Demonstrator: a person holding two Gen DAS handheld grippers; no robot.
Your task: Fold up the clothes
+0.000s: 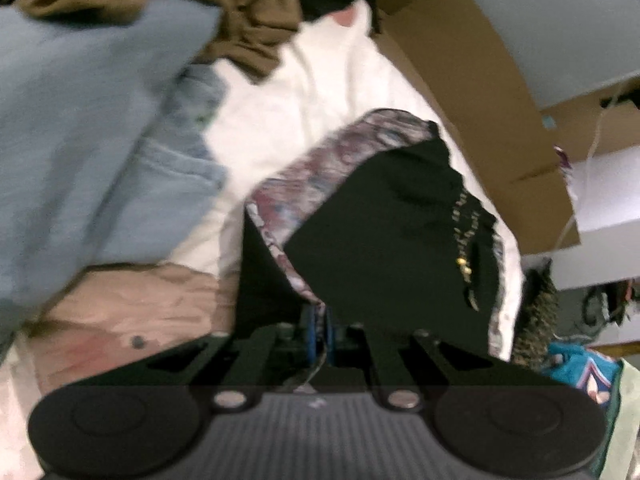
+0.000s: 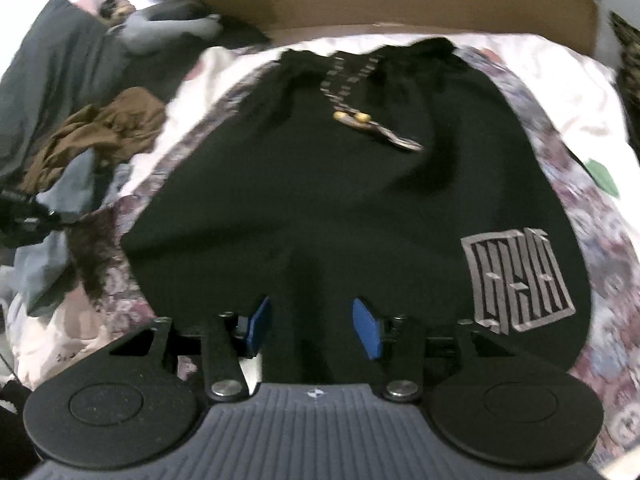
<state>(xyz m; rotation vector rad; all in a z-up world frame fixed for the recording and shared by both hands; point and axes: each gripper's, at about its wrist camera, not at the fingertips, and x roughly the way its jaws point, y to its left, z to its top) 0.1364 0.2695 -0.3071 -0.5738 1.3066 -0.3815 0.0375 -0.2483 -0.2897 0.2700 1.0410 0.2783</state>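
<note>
Left gripper (image 1: 318,330) pinches black shorts (image 2: 340,200) patterned hem; right gripper (image 2: 310,326) open, empty

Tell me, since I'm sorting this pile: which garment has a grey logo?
The black shorts, with patterned side stripes and a drawstring; the brown garment and blue one show none.

Right gripper (image 2: 310,326): your blue pads (image 2: 366,330) stand apart w/ black shorts (image 2: 320,200) between them, prob. not pinched (view blurred). Drawstring (image 2: 360,116) lies near waistband; grey logo (image 2: 516,284) at right. Shorts rest on white floral sheet (image 2: 592,128).
</note>
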